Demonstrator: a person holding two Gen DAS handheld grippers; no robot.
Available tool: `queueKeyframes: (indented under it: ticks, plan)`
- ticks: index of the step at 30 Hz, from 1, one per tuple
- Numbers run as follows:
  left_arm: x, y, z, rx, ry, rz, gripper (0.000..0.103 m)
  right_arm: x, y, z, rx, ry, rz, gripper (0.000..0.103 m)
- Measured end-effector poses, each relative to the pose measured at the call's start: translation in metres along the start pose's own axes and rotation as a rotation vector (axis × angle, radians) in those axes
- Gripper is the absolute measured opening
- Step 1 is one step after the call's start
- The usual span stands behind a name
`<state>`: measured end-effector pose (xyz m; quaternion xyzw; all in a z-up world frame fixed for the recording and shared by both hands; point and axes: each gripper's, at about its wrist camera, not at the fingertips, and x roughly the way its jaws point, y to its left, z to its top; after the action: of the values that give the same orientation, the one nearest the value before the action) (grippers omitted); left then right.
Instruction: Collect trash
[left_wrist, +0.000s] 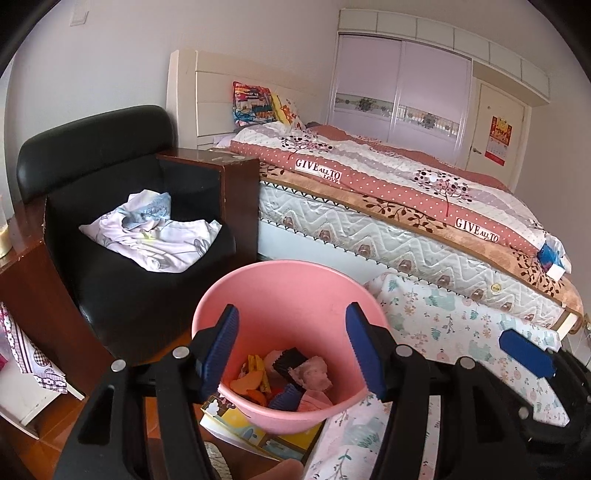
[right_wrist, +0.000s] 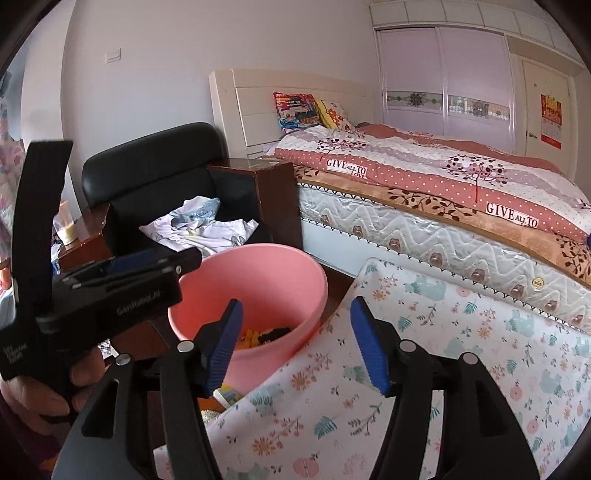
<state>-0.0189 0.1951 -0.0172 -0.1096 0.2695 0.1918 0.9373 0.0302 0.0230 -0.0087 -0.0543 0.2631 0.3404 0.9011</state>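
Note:
A pink bin (left_wrist: 288, 295) stands on the floor between a black armchair and the bed; it also shows in the right wrist view (right_wrist: 258, 280). Inside lie several scraps of trash (left_wrist: 291, 380): orange, yellow, black, blue and pink pieces. My left gripper (left_wrist: 291, 350) is open and empty, hovering just above the bin's near rim. My right gripper (right_wrist: 295, 343) is open and empty, above the bin's right edge and a floral cushion. The left gripper body (right_wrist: 110, 291) shows at the left of the right wrist view.
A black armchair (left_wrist: 110, 162) holds crumpled white clothes (left_wrist: 155, 232). A bed (left_wrist: 406, 206) with a patterned quilt fills the right. A floral cushion (right_wrist: 424, 369) leans by the bed. A colourful box (left_wrist: 255, 435) lies under the bin. A wooden side table (left_wrist: 22, 266) stands left.

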Motion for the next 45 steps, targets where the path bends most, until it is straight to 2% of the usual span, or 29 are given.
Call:
queueKeyframes:
  ticks: [6, 23, 45]
  plan:
    - [-0.012, -0.008, -0.002, 0.014, -0.016, -0.007, 0.059, -0.012, -0.003, -0.005, 0.024, -0.004, 0.005, 0.061]
    - [-0.035, -0.031, -0.008, 0.049, -0.036, -0.035, 0.058, -0.04, -0.023, -0.011, 0.093, -0.044, -0.059, 0.061]
    - [-0.044, -0.043, -0.013, 0.08, -0.035, -0.05, 0.055, -0.049, -0.026, -0.014, 0.097, -0.058, -0.073, 0.061]
